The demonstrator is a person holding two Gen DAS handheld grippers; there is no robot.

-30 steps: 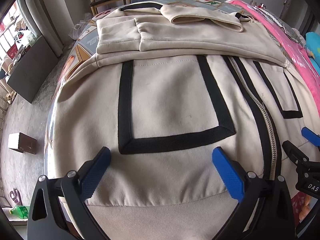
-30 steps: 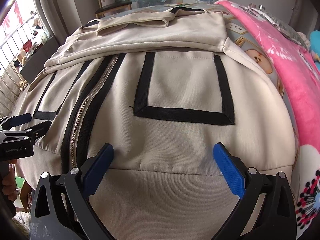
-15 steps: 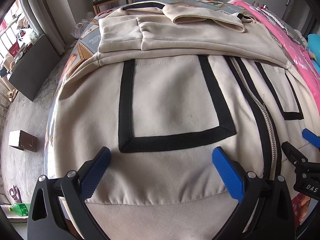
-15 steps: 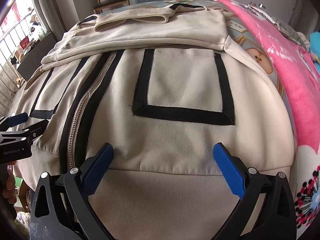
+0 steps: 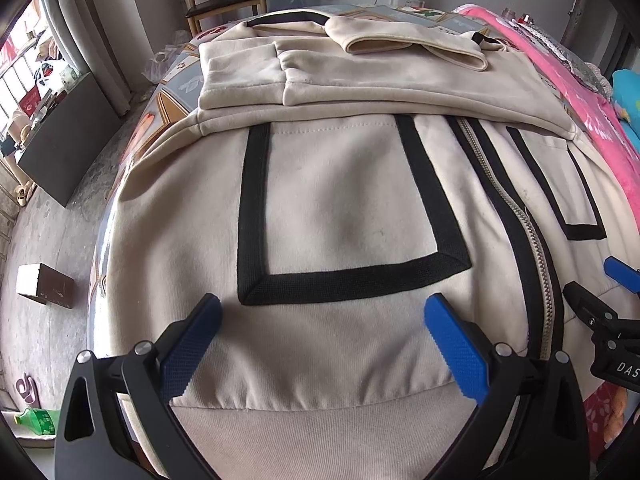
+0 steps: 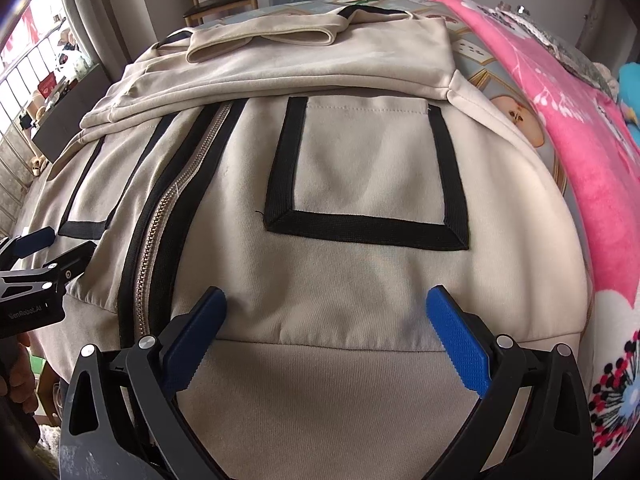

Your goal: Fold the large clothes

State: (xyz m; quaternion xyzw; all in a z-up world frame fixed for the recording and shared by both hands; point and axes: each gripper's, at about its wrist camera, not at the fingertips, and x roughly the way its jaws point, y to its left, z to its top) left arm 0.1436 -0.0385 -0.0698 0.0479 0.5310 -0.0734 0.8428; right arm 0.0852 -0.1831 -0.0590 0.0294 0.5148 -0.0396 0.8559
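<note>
A cream zip jacket (image 5: 340, 200) with black-trimmed pockets and a central zipper (image 5: 532, 236) lies face up on the bed, sleeves folded across its upper part. It also fills the right wrist view (image 6: 360, 160). My left gripper (image 5: 320, 320) is open, hovering over the hem band below the left pocket. My right gripper (image 6: 326, 308) is open over the hem band below the right pocket (image 6: 372, 184). Each gripper shows at the edge of the other's view: the right one (image 5: 612, 312) and the left one (image 6: 44, 256).
A pink blanket (image 6: 580, 128) lies along the bed's right side. A wooden chair (image 5: 224, 4) stands beyond the bed's far end. A small box (image 5: 44, 284) and a green bottle (image 5: 36, 420) sit on the floor at left.
Both grippers have drifted slightly; the jacket sits a little lower in both views. Both stay open and the jacket has not moved.
</note>
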